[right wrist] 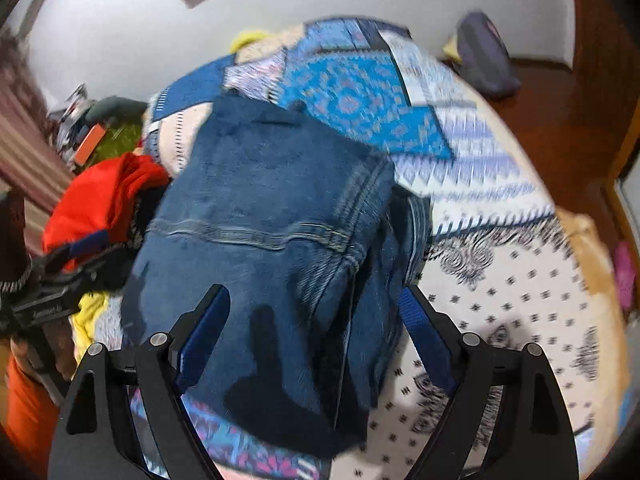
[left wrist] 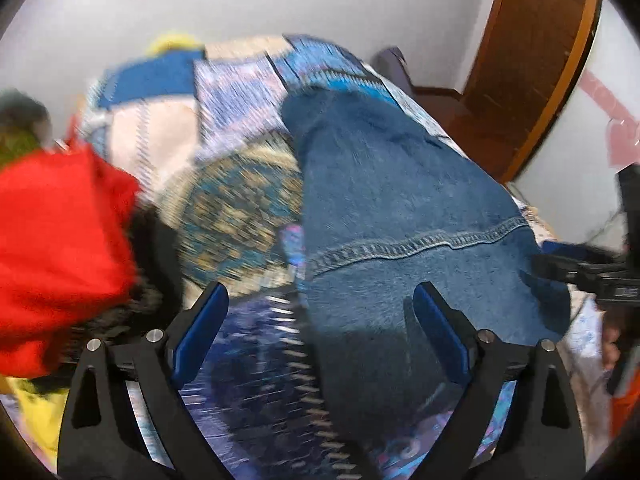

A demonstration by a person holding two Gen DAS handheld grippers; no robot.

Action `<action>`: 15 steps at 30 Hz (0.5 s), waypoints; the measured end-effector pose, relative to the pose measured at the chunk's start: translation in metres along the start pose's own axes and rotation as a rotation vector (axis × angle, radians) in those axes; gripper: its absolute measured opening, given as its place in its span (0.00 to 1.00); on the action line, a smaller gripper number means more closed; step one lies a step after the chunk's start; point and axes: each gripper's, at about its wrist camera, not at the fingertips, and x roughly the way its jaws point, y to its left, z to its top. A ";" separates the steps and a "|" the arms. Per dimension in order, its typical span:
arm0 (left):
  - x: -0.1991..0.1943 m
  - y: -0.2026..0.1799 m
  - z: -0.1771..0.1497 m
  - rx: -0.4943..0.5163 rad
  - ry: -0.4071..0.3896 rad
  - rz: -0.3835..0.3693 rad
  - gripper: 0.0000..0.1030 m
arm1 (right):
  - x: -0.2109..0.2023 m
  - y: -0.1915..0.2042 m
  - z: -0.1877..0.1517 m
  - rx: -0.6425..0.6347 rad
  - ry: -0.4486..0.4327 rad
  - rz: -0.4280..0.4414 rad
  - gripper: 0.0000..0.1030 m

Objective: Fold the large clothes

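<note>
A pair of blue denim jeans (left wrist: pixel 400 208) lies folded lengthwise on the patterned bedspread (left wrist: pixel 240 208); it also shows in the right wrist view (right wrist: pixel 272 200). My left gripper (left wrist: pixel 320 300) is open and empty, just above the near left edge of the jeans. My right gripper (right wrist: pixel 316 304) is open and empty above the near end of the jeans, its shadow falling on the denim. The right gripper shows at the right edge of the left wrist view (left wrist: pixel 580 272), and the left gripper at the left edge of the right wrist view (right wrist: pixel 60 272).
A red garment (left wrist: pixel 60 240) on dark and yellow clothes is piled at the bed's left side, also in the right wrist view (right wrist: pixel 104 196). A white wall stands behind the bed. A wooden door (left wrist: pixel 532 60) and floor are at the right. A purple bag (right wrist: pixel 484 56) sits on the floor.
</note>
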 end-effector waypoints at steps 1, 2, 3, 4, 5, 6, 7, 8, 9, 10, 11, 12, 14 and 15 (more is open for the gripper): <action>0.010 0.004 0.000 -0.027 0.025 -0.035 0.91 | 0.006 -0.005 0.000 0.013 0.012 -0.001 0.82; 0.020 0.009 0.001 -0.062 0.051 -0.076 0.91 | 0.011 -0.011 0.001 0.027 0.022 -0.001 0.82; 0.029 0.016 0.001 -0.108 0.070 -0.128 0.91 | 0.017 -0.020 0.001 0.047 0.029 0.016 0.82; 0.036 0.023 0.001 -0.158 0.088 -0.187 0.91 | 0.019 -0.027 0.001 0.065 0.033 0.057 0.83; 0.042 0.027 0.001 -0.193 0.101 -0.230 0.91 | 0.024 -0.036 0.002 0.086 0.049 0.114 0.83; 0.047 0.031 0.002 -0.220 0.115 -0.269 0.91 | 0.029 -0.045 0.003 0.107 0.072 0.155 0.87; 0.054 0.034 0.003 -0.238 0.131 -0.306 0.91 | 0.033 -0.051 0.005 0.123 0.086 0.178 0.92; 0.059 0.034 0.004 -0.236 0.140 -0.324 0.91 | 0.039 -0.057 0.005 0.141 0.100 0.203 0.93; 0.064 0.034 0.005 -0.231 0.149 -0.334 0.91 | 0.044 -0.061 0.006 0.153 0.112 0.224 0.93; 0.069 0.034 0.007 -0.232 0.158 -0.345 0.91 | 0.048 -0.063 0.007 0.161 0.118 0.238 0.95; 0.072 0.035 0.009 -0.236 0.167 -0.355 0.91 | 0.051 -0.063 0.008 0.169 0.120 0.252 0.95; 0.077 0.035 0.011 -0.242 0.180 -0.373 0.91 | 0.054 -0.063 0.010 0.171 0.121 0.266 0.95; 0.084 0.036 0.015 -0.245 0.201 -0.401 0.91 | 0.058 -0.059 0.014 0.157 0.119 0.280 0.95; 0.087 0.035 0.017 -0.242 0.214 -0.419 0.91 | 0.060 -0.057 0.017 0.158 0.118 0.287 0.95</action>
